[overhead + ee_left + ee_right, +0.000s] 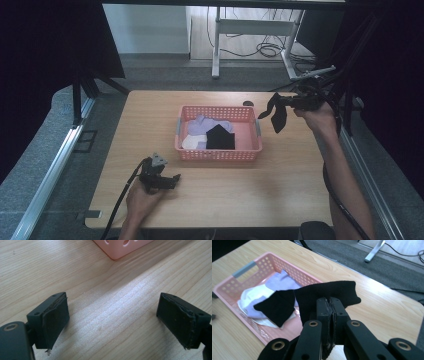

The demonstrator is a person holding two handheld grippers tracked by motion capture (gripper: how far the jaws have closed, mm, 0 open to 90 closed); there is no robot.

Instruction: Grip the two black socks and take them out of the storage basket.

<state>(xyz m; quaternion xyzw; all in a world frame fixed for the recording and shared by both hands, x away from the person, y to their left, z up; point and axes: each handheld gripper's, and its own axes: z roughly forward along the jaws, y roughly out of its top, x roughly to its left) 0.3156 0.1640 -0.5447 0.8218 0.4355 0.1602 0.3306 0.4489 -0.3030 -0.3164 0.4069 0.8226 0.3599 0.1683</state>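
A pink plastic basket [219, 154] stands mid-table holding lilac [207, 124], white [192, 142] and black [221, 138] cloths. My right gripper [286, 102] hovers just right of the basket, above the table, shut on a black cloth [276, 114] that droops from its jaws. In the right gripper view that black cloth [329, 293] is pinched in the right gripper [330, 305], with the basket [265, 260] beyond and below. My left gripper [172, 179] rests low on the table in front of the basket's near-left corner, open, with bare wood between its pads [55, 320].
The wooden table [280, 185] has bare room in front of and beside the basket. A small dark disc [248, 104] lies behind the basket. A desk frame and cables [260, 47] stand on the floor beyond. The basket's corner [120, 247] shows in the left gripper view.
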